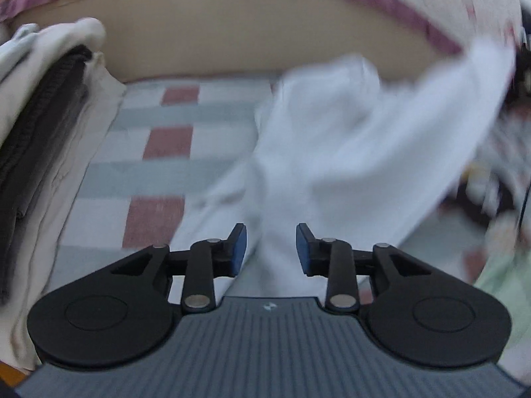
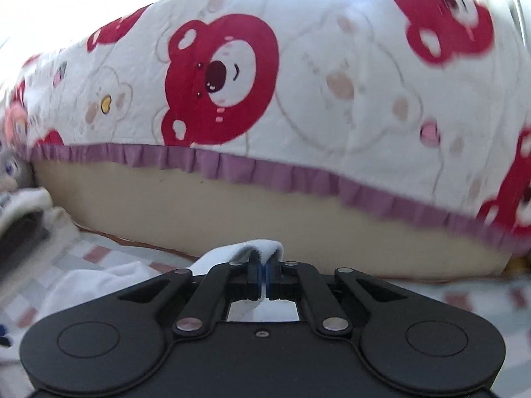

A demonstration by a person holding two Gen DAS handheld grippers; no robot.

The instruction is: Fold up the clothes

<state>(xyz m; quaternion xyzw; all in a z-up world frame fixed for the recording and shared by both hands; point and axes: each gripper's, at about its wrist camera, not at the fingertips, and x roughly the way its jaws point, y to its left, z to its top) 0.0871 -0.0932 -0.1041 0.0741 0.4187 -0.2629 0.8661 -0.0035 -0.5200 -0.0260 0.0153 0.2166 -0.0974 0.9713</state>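
Note:
A white garment (image 1: 358, 139) lies blurred over the checked bed sheet (image 1: 159, 165), one part lifted toward the upper right. My left gripper (image 1: 271, 248) hovers over its near end with the blue pads apart and nothing pressed between them. In the right wrist view my right gripper (image 2: 264, 278) is shut on a fold of the white garment (image 2: 252, 248), whose edge sticks up above the pads and whose rest hangs down to the left.
A stack of folded clothes (image 1: 43, 126), beige and dark grey, sits at the left. Behind the sheet rises a beige mattress side (image 2: 232, 212) under a white quilt with red bears (image 2: 232, 83) and a purple frill. Patterned fabric (image 1: 497, 199) lies at the right.

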